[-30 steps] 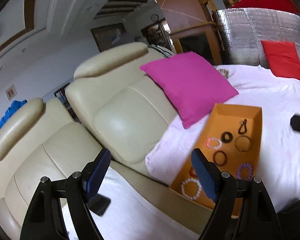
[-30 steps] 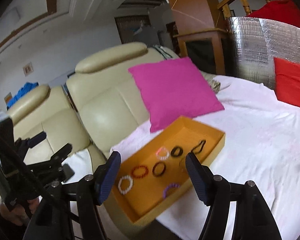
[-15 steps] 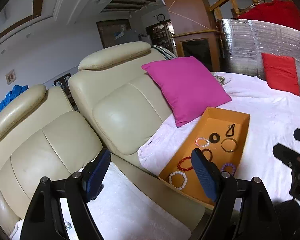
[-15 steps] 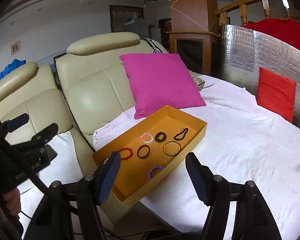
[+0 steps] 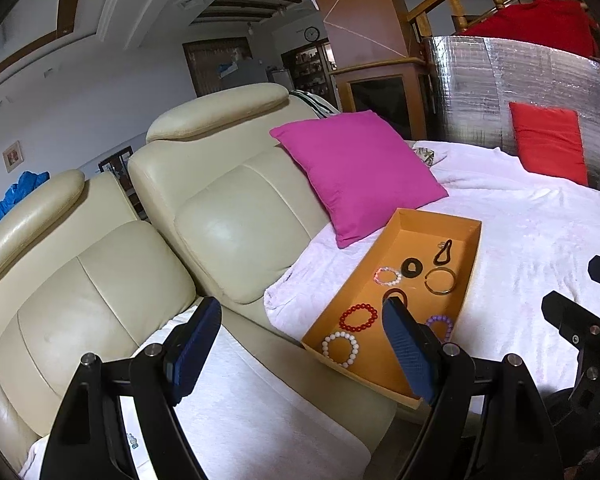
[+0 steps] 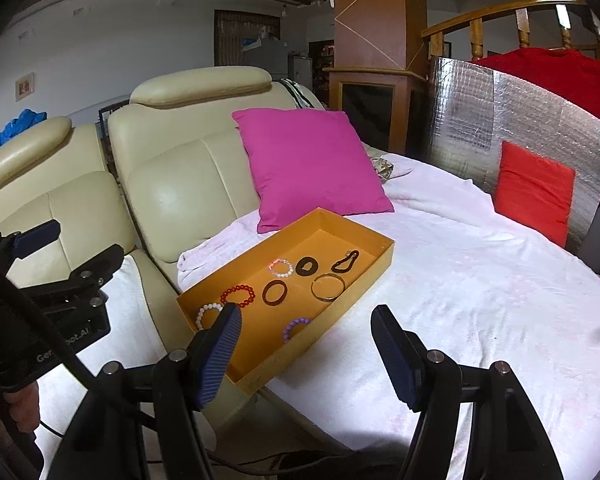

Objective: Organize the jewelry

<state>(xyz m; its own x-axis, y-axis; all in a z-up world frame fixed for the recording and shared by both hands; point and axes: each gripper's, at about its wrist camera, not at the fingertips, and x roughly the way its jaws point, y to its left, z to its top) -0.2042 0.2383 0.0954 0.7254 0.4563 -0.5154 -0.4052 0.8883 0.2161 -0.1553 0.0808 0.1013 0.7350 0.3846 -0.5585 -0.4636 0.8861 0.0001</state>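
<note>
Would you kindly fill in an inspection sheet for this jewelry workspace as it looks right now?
Surface: round bed under a white blanket.
Job's things: orange cardboard tray holding a red bead bracelet, white bead bracelet, purple bead bracelet, gold bangle and other rings.
Clutter: magenta pillow, red cushion.
Grippers: left hand-held gripper and right hand-held gripper open, empty.
Cables: black cable near the left unit.
Surroundings: cream leather sofa, silver foil panel.

Left claw [image 5: 302, 344] open, empty; orange tray [image 5: 392, 236] holds bracelets.
</note>
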